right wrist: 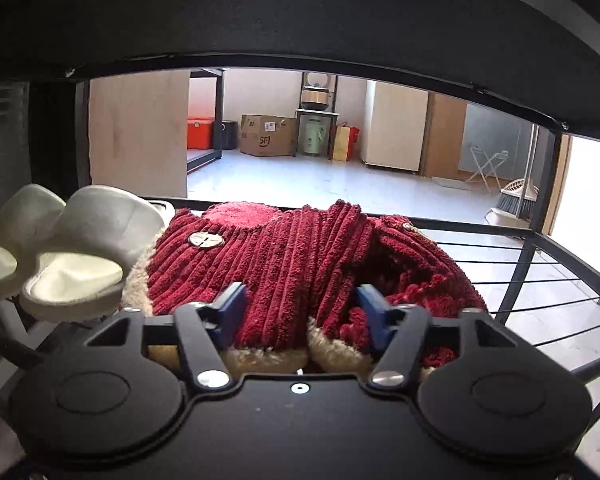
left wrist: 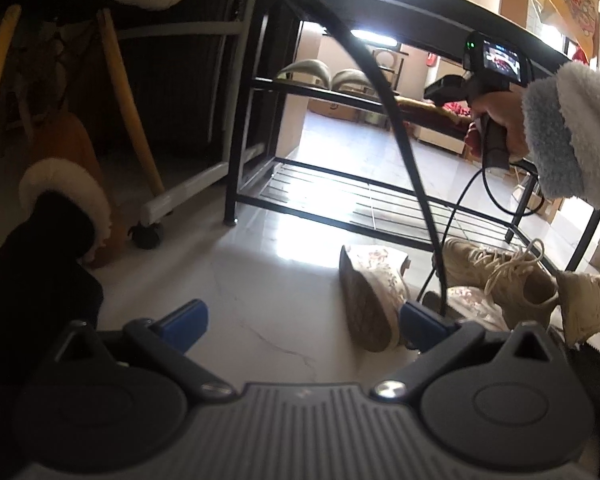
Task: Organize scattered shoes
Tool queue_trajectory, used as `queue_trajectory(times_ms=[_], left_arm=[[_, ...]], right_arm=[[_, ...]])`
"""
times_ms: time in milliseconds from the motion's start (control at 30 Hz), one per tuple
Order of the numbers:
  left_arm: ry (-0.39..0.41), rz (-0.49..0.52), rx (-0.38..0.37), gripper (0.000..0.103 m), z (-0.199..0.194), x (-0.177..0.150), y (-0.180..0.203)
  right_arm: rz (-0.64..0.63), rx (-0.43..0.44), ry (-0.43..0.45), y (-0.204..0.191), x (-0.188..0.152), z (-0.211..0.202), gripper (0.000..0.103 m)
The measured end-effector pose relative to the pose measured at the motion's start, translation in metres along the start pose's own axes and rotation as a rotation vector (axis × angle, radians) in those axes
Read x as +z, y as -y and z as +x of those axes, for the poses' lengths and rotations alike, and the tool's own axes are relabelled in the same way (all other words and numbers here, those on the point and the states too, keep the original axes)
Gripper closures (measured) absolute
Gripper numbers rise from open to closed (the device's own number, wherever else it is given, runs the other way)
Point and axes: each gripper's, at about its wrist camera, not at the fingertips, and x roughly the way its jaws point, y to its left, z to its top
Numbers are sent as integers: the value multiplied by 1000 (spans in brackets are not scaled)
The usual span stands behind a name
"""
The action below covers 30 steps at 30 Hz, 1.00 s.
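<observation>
The right gripper [right wrist: 300, 312] is closed around a red fuzzy slipper [right wrist: 260, 264] on the rack's middle shelf [right wrist: 540, 240], beside two white sandals [right wrist: 84, 248]. The left gripper [left wrist: 304, 324] is held wide open and empty above the floor [left wrist: 260, 280]. Tan sneakers [left wrist: 512, 276] and flowered shoes [left wrist: 372, 292] are seen lying by the rack.

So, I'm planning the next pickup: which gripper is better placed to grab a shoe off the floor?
Left. The left gripper is open, with the floral sneaker beside its fingertip; the right gripper straddles the red corduroy slippers on the shelf.
</observation>
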Motion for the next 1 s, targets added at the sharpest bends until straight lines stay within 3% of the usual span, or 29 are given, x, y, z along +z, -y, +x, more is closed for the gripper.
queue_trajectory(times_ms=[133,267,400,533,733,1000], left_arm=[[-15,13,-14,0,-4,11,3],[-47,5,-50,0,-10,29,4],[-66,-26,-39,0,-21,43,6],[-57,32,-32,0,-35,56,17],[-10,166,-16,0,-59,67,37],[-10,243,20,0,-80,71,56]], right_arm=[[-17,4,32,0,8,-33,3],[-43,19,66,0,12,-72,0],[-54,41,107,5,11,-133,0],[17,42,77,16,-2,-202,0],[80,50,-70,21,-35,-259,0],[223,85,-62,38,-75,-329,0]])
